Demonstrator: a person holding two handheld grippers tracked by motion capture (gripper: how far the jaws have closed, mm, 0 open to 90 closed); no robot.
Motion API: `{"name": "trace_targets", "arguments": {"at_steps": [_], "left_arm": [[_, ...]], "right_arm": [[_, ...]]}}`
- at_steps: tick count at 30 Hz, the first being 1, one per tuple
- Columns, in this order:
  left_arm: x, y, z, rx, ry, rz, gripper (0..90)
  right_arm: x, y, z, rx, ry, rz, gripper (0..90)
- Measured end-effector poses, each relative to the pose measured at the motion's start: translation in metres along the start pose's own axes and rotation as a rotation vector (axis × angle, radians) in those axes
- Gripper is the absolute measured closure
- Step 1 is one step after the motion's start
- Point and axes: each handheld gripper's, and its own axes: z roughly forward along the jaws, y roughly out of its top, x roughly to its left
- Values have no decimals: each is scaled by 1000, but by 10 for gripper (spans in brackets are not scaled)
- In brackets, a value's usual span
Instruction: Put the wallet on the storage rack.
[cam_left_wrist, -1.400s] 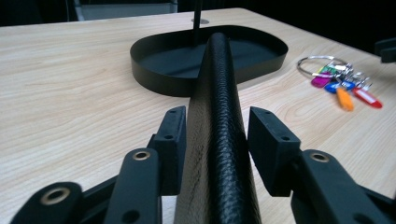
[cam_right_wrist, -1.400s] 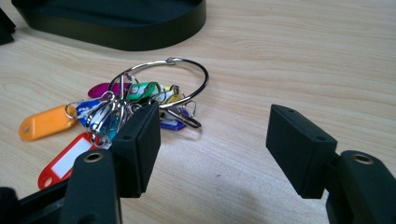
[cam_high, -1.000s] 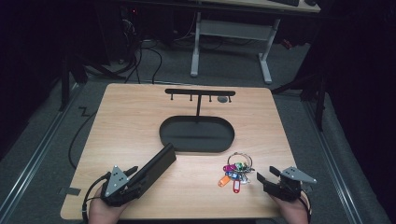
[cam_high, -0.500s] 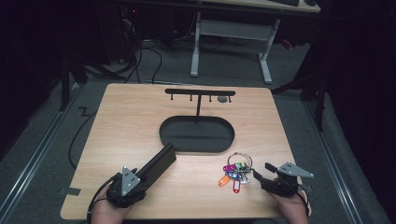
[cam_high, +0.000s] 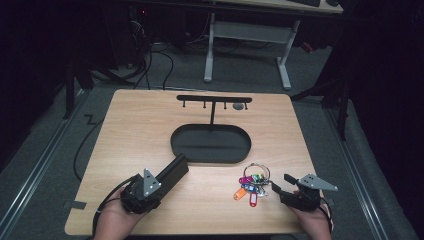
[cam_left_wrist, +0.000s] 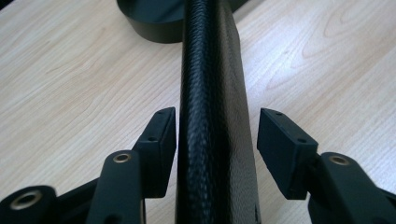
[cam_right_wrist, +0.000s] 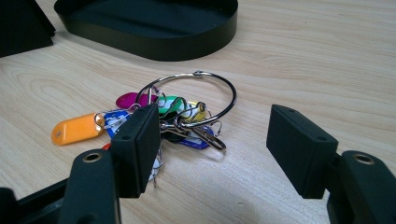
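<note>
**Left gripper view: black case between loosely parted jaws; keys lie ahead of the right gripper**

Left gripper view shows a long black case (cam_left_wrist: 212, 116) with a pebbled surface running straight up the middle between the two jaws. The left-hand pad sits right against its side, or nearly so; the right-hand pad stands clear, with a strip of wood visible in the gap. The jaws have just been closing a little with the case between them, but they do not clamp it. In the high view the left gripper (cam_high: 150, 187) sits at the near left of the table (cam_high: 130, 130), and the case's long axis runs from the gripper up and to the right, its far end almost at the rim of the oval black tray (cam_high: 180, 150).

The right gripper (cam_high: 280, 186) is at the near right with its jaws moderately wide apart and nothing between the pads. Just ahead of it lies a bunch of keys (cam_right_wrist: 173, 116) on a large metal ring (cam_right_wrist: 219, 100), flat on the wood, with orange, magenta, green, yellow and blue tags fanned toward the left of the right gripper view. The left-hand pad covers part of the bunch, so I cannot tell whether it touches the tags.

The near end of the case is cut off at the bottom of the left gripper view, and its far end runs out at the top. A T-shaped rack (cam_high: 214, 100) rises from the tray; its small hooks are hard to make out.
</note>
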Motion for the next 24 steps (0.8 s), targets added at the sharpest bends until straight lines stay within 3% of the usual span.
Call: {"name": "trace_targets", "arguments": {"at_steps": [2,5,8,14,21,24], "left_arm": [[1,3,0,22,-4,10,494],[6,15,3,100,-29,45,503],[8,18,4,120,-28,62,504],[23,30,7,190,-81,19,482],[37,38,10,240,-178,-38,549],[37,37,15,267,-204,-37,577]], "right_arm": [[1,1,-1,-6,-4,0,354],[1,0,2,1,-3,-2,354],[1,-2,4,21,-2,-1,354],[-1,-4,-2,16,-14,-2,356],[-1,-5,-1,22,-17,1,356],[-2,-7,-1,30,-15,2,357]]}}
